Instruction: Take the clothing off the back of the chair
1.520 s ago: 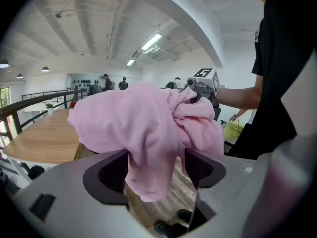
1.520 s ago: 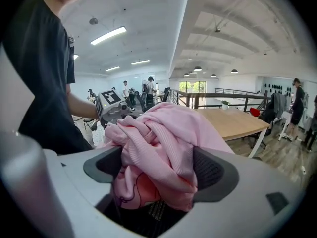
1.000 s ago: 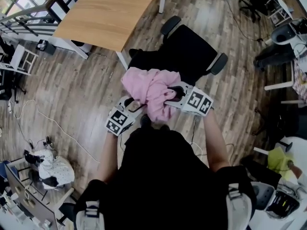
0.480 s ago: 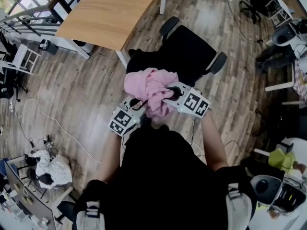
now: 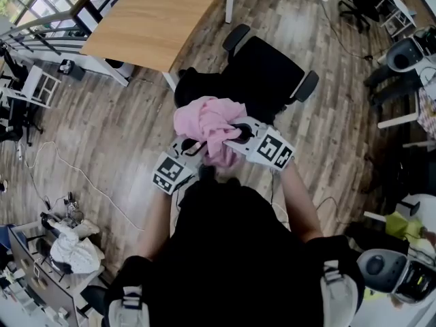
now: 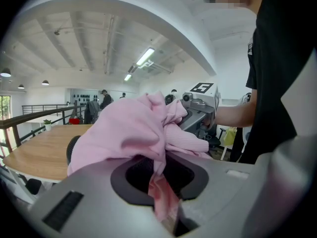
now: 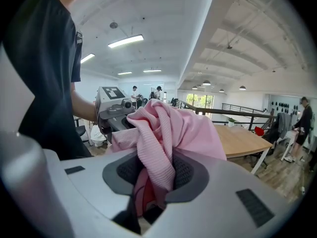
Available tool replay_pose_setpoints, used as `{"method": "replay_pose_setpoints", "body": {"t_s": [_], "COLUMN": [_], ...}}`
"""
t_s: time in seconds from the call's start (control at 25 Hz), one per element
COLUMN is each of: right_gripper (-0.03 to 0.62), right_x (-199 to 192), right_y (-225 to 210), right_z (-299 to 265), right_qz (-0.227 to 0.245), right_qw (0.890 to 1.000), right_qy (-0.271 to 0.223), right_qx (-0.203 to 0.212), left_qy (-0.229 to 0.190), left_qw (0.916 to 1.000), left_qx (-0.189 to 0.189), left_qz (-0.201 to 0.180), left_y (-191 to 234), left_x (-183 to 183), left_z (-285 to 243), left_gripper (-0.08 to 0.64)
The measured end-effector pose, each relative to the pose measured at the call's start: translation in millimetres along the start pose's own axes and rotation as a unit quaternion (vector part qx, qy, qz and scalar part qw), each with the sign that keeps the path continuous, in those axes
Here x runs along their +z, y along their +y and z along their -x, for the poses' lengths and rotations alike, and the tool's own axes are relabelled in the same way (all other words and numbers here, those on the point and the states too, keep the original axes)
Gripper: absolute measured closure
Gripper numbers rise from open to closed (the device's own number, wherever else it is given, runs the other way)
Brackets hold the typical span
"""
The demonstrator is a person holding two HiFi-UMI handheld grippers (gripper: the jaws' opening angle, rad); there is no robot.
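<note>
A crumpled pink garment (image 5: 208,125) is bunched up between my two grippers, just over the back of the black office chair (image 5: 272,73). My left gripper (image 5: 193,148) bites into its near left side, and its jaws are closing with pink cloth (image 6: 133,128) pinched between them. My right gripper (image 5: 238,131) grips the right side, jaws also closing on a ribbed fold (image 7: 158,148). In the left gripper view, the right gripper (image 6: 200,108) shows beyond the bundle. Whether the cloth still touches the chair back is hidden.
A wooden table (image 5: 157,19) stands beyond the chair to the left. A cable (image 5: 61,169) trails over the plank floor at left. More chairs and equipment (image 5: 402,53) crowd the right side. My body in black fills the lower middle.
Both grippers have closed on the pink garment and drawn it slightly up and towards me. The bundle is tighter than before.
</note>
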State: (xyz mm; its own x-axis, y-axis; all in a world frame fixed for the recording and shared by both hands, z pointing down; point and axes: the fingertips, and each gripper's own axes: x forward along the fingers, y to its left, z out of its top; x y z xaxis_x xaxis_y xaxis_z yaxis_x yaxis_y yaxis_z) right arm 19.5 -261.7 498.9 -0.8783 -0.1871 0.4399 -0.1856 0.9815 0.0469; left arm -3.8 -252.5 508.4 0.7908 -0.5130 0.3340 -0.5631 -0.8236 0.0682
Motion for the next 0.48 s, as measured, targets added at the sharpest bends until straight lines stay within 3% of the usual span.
{"method": "replay_pose_setpoints", "body": {"t_s": [0.32,0.48], "right_gripper": [0.482,0.482], "right_x": [5.4,5.7], "right_y": [25.8,47.3], "right_z": [29.4,38.5], "right_qz": [0.003,0.03], "right_qw": [0.998,0.997], "right_qy": [-0.061,-0.067], "right_qx": [-0.022,-0.016], "left_qy": [-0.01,-0.008], "left_qw": [0.999,0.9981], "left_qx": [0.039,0.058], "left_qz": [-0.018,-0.019], "left_y": [-38.0,-59.3], "left_x": [17.9,15.3], "left_z": [9.3,18.3], "left_gripper": [0.514,0.514]}}
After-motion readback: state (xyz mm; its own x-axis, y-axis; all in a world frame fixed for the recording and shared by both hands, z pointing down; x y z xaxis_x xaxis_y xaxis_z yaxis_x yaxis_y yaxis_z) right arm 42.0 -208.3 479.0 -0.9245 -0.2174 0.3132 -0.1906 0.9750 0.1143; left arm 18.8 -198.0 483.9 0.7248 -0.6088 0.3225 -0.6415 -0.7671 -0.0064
